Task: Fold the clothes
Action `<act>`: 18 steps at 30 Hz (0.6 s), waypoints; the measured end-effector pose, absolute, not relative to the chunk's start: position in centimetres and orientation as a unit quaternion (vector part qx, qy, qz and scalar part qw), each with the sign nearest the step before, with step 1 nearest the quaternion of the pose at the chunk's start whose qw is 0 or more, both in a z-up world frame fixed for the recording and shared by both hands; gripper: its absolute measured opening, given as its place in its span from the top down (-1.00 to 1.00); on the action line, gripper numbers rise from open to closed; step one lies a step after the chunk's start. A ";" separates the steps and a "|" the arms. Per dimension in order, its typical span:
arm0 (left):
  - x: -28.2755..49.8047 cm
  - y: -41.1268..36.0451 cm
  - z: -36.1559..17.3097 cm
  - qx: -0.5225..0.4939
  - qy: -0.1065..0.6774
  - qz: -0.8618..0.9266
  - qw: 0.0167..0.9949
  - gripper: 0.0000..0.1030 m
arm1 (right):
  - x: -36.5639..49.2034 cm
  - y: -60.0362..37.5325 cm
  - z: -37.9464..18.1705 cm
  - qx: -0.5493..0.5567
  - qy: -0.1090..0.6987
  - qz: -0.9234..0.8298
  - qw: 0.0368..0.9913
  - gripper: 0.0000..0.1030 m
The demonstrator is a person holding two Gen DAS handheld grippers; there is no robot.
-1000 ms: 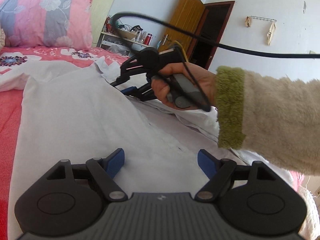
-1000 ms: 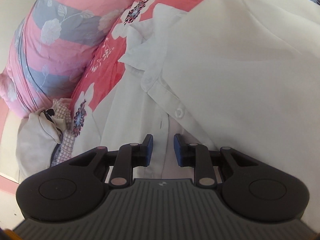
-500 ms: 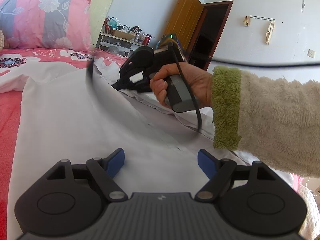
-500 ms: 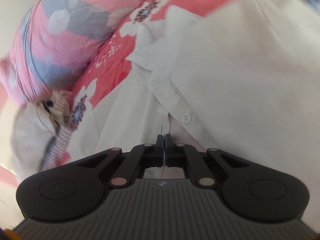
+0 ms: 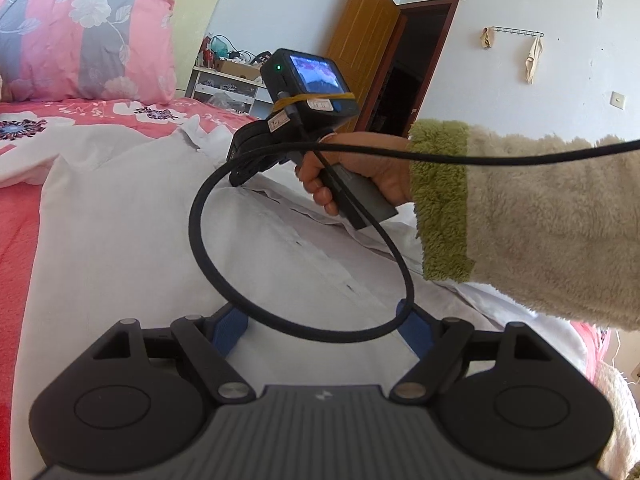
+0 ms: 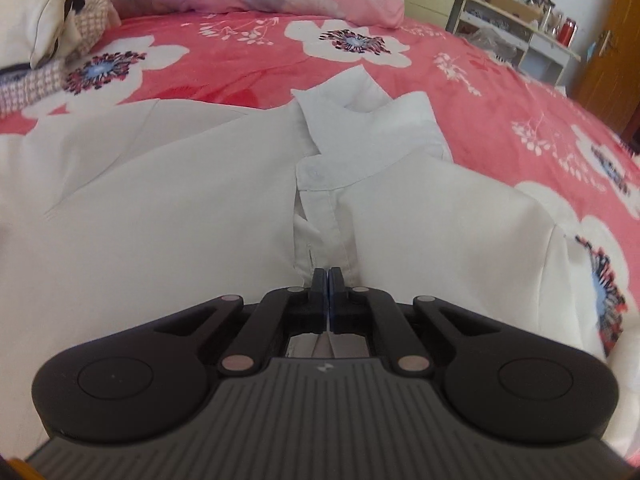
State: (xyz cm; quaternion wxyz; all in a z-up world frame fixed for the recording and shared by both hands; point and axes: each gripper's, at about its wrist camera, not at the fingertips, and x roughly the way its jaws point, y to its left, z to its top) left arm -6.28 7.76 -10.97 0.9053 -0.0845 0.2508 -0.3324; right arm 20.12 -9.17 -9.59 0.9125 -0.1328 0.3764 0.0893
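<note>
The right gripper (image 6: pixel 328 280) has just been closing its jaws and is now pinching the front edge of the white shirt (image 6: pixel 160 216) lying on the bed (image 6: pixel 500 92). The left gripper (image 5: pixel 320 320) is hanging over the shirt, jaws apart and holding nothing. A fold is probably starting.

shirt (image 6: pixel 200 216): plain white, with white buttons
bedsheet (image 6: pixel 480 92): coral red, with big white flowers that have dark blue centres
pillow (image 5: pixel 80 32): pink and grey stripes, white flower pattern
sleeve (image 5: pixel 540 224): beige fleece, with olive green cuff
left gripper (image 5: pixel 322 322): black body, blue pads
right gripper (image 6: pixel 328 280): black body, blue pads
cable (image 5: pixel 208 248): black
door (image 5: pixel 360 44): orange-brown wood, in a dark brown frame
wall (image 5: pixel 520 0): white
</note>
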 end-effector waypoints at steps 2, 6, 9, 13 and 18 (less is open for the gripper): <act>-6.3 7.8 -11.0 -0.086 0.251 -0.332 0.905 -0.59 | 19.7 -9.8 -8.3 -0.124 0.364 0.082 0.919 0.97; -6.3 7.9 -11.0 -0.088 0.250 -0.331 0.906 -0.59 | 16.2 -15.5 -3.0 0.013 0.345 0.096 0.934 0.95; -6.4 7.8 -11.0 -0.087 0.249 -0.328 0.907 -0.59 | 10.5 -20.3 1.0 0.076 0.326 0.109 0.936 0.94; -6.4 7.8 -10.9 -0.089 0.249 -0.320 0.910 -0.59 | 0.6 -24.1 3.2 0.055 0.315 0.114 0.941 0.93; -6.3 7.5 -9.9 -0.079 0.254 -0.299 0.916 -0.58 | -11.8 -26.2 2.6 -0.016 0.315 0.112 0.942 0.63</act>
